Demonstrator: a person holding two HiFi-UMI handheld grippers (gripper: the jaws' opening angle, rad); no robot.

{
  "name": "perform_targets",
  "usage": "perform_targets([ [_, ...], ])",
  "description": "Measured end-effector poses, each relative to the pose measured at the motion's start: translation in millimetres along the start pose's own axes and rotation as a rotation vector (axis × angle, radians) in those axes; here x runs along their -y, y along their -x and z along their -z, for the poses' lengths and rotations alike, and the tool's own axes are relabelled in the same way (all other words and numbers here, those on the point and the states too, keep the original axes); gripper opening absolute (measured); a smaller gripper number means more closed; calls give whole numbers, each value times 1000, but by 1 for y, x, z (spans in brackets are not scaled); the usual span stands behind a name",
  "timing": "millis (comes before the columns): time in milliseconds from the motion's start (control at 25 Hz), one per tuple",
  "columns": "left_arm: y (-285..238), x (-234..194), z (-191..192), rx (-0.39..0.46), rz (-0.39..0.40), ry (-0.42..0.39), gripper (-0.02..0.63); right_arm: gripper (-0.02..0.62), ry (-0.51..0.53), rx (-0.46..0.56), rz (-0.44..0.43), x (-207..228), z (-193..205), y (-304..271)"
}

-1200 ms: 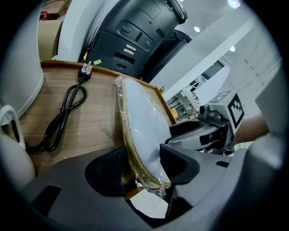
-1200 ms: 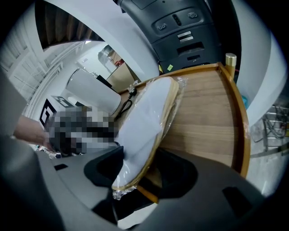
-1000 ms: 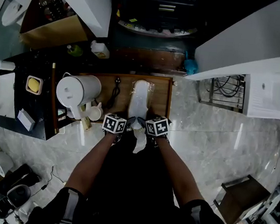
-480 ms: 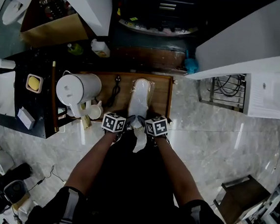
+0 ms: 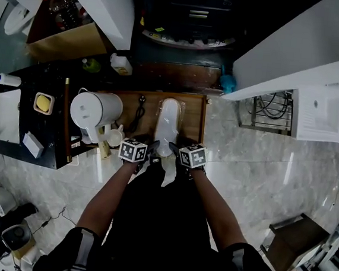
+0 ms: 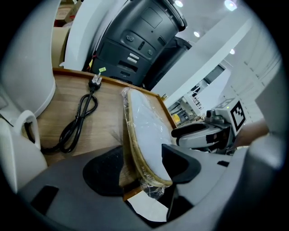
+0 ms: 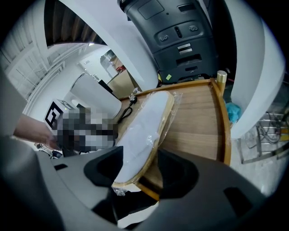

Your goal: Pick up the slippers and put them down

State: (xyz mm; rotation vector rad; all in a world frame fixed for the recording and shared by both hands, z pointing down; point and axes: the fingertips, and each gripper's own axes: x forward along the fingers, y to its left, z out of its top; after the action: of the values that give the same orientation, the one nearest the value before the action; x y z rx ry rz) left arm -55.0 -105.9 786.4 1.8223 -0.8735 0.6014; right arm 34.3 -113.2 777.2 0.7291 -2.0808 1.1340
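A packet of white slippers (image 5: 169,123) in clear plastic lies flat along a wooden tray (image 5: 196,114), its near end over the tray's front edge. Both grippers flank that near end. In the left gripper view the slippers (image 6: 144,131) run between the jaws of my left gripper (image 6: 143,170), which have just been opening and stand wide, with no pad pressing. In the right gripper view the slippers (image 7: 142,131) sit between the jaws of my right gripper (image 7: 141,172), with bare wood showing beside the right jaw. In the head view, left gripper (image 5: 151,150) and right gripper (image 5: 175,151) are close together.
A white kettle (image 5: 95,110) and a small cup (image 5: 114,136) stand left of the tray. A black cable with plug (image 6: 76,122) lies on the wood beside the slippers. A dark machine (image 5: 193,15) stands behind, and a dark counter (image 5: 14,141) with small items lies at the left.
The two marker cubes have drawn slightly apart, left one to the left and right one to the right. The slippers stay on the tray.
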Motion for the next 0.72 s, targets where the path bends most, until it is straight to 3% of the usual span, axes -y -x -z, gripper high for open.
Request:
perform_targets([
  [320,20,11,-9,32,27,-58,258,228,40,35,1,-14,-3,19],
  [560,39,36,-18,99,70,-110,240,62,70,120,-22,-31,-8,44],
  [720,56,63,-23,153,148,-140,159,16,90,180,-36,-45,-14,63],
])
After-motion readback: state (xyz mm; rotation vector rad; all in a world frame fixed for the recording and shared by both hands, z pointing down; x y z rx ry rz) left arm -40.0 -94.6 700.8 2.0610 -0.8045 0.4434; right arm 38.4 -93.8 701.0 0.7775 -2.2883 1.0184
